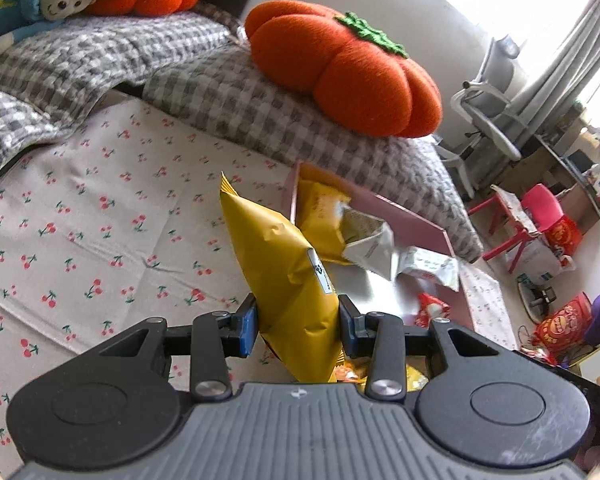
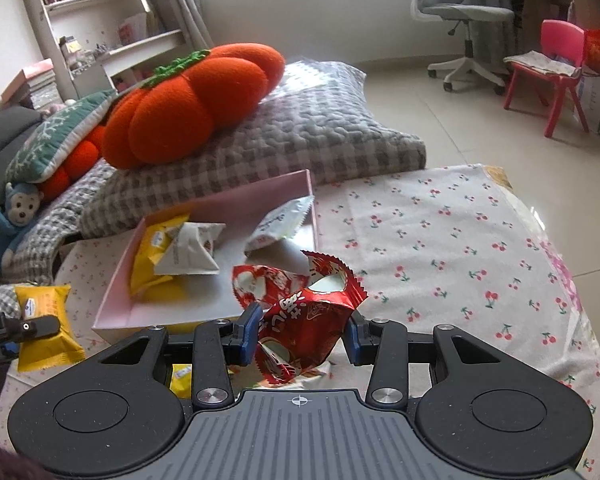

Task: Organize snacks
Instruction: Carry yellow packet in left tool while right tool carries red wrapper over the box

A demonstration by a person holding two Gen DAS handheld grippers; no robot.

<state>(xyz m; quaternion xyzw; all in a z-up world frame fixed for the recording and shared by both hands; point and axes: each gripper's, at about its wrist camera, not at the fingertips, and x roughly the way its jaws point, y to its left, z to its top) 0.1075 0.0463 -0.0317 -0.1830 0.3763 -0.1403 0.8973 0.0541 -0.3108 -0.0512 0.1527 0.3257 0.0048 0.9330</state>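
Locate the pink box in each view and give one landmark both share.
Left wrist: the pink box sits right of centre, beyond the yellow packet.
Right wrist: the box lies left of centre, behind the red packet.
Shared landmark: the orange pumpkin cushion.

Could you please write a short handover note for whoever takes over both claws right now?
Left claw: shut on a yellow pack, held off the cherry cloth.
Right claw: shut on a red pack, held near the pink box.
Done: the box already holds a yellow snack and two white packs.
Left: place both held packs in the box. More wrappers show under the claws, too hidden to count.
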